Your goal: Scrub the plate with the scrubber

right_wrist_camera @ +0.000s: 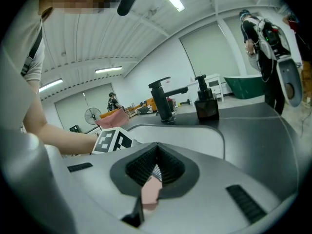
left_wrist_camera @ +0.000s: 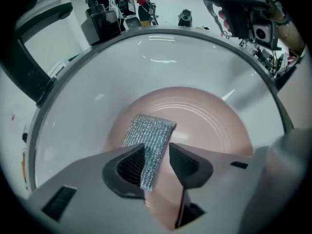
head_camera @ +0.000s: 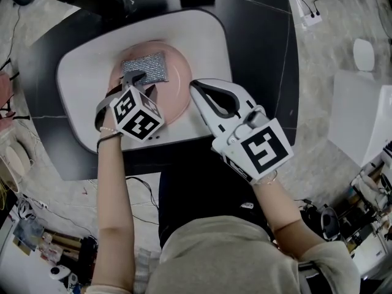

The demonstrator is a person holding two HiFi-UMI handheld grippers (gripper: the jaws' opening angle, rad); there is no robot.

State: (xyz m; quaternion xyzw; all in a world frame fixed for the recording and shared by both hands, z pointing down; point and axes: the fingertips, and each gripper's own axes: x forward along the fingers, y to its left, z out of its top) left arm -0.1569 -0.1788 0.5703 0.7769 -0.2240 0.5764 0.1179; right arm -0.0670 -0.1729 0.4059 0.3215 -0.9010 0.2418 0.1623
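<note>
Pink round plate [head_camera: 177, 81] lies flat in the white, rounded sink basin [head_camera: 76, 84] set into the dark countertop [head_camera: 269, 41]. The silver mesh rectangular scrubber [head_camera: 147, 66] rests on the plate's upper-left area.

Left gripper [head_camera: 136, 78]: the jaws are pinched on the near end of the scrubber [left_wrist_camera: 151, 140], and the free end lies forward across the plate [left_wrist_camera: 204, 126]. Holding it by one end appears to keep the working face flat on the plate for wiping.

Right gripper [head_camera: 195, 90]: the jaws are pressed together on the plate's right rim. The right gripper view shows a pink edge [right_wrist_camera: 150, 191] caught between the ribbed pads at the right gripper [right_wrist_camera: 155, 172]. This grip likely anchors the plate so that scrubbing strokes do not slide it about the smooth basin.

A black tap [right_wrist_camera: 163, 99] and a dark soap dispenser [right_wrist_camera: 205, 104] stand at the far edge of the basin, well apart from both tools.

Judgement: the scrubbing step is in hand; the scrubber is in contact with the plate.
</note>
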